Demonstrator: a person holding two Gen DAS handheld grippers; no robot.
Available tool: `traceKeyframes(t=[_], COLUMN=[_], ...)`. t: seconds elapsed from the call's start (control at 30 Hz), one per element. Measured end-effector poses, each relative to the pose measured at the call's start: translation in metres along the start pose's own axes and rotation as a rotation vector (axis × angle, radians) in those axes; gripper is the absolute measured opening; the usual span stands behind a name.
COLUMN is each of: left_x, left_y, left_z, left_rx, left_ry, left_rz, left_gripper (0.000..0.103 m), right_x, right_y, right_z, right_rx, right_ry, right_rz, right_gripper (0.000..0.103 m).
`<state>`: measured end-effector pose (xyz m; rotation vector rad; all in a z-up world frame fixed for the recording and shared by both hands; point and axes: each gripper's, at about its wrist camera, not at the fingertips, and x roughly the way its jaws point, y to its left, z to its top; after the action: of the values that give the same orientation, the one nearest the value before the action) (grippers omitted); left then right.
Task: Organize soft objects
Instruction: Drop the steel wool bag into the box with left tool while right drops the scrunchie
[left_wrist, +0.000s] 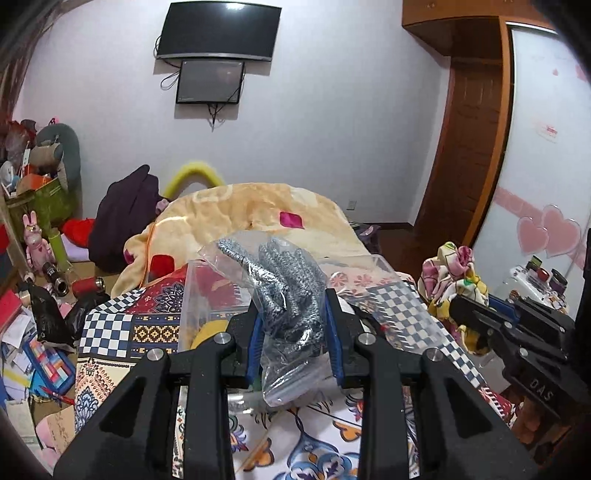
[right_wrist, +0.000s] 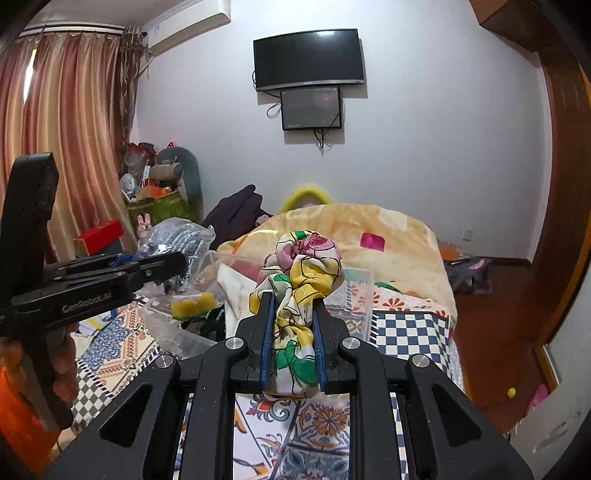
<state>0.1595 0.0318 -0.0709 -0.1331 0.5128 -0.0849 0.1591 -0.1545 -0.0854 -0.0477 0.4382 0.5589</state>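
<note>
My left gripper (left_wrist: 294, 306) is shut on a clear plastic bag of grey knit gloves (left_wrist: 288, 291) and holds it up above the bed. It also shows in the right wrist view (right_wrist: 177, 267) at the left with the bag of gloves (right_wrist: 177, 240). My right gripper (right_wrist: 293, 306) is shut on a floral silk scarf (right_wrist: 301, 273), bunched in yellow, pink and green. The scarf also shows in the left wrist view (left_wrist: 452, 280) at the right, with the right gripper (left_wrist: 458, 310) beside it. A clear plastic bin (right_wrist: 354, 295) lies on the bed beyond both grippers.
A patterned bedspread (left_wrist: 110, 332) covers the bed, with a beige blanket (left_wrist: 258, 210) heaped at the far end. The bin holds a yellow soft item (right_wrist: 194, 301) and green cloth. Clutter fills the floor at left (left_wrist: 33, 332). A wooden wardrobe (left_wrist: 469, 147) stands at right.
</note>
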Motion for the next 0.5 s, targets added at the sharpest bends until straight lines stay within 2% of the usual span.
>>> traceKeyframes(t=[0.5], left_x=[0.043], left_y=[-0.002], left_z=[-0.015], left_rx=[0.023], left_ry=[0.067], left_rz=[0.057], left_gripper=[0.030], right_x=[0.063], right_y=[-0.009], right_z=[-0.003], right_rx=[0.032], right_ry=[0.121], right_rz=[-0.024], right_gripper=[0.018])
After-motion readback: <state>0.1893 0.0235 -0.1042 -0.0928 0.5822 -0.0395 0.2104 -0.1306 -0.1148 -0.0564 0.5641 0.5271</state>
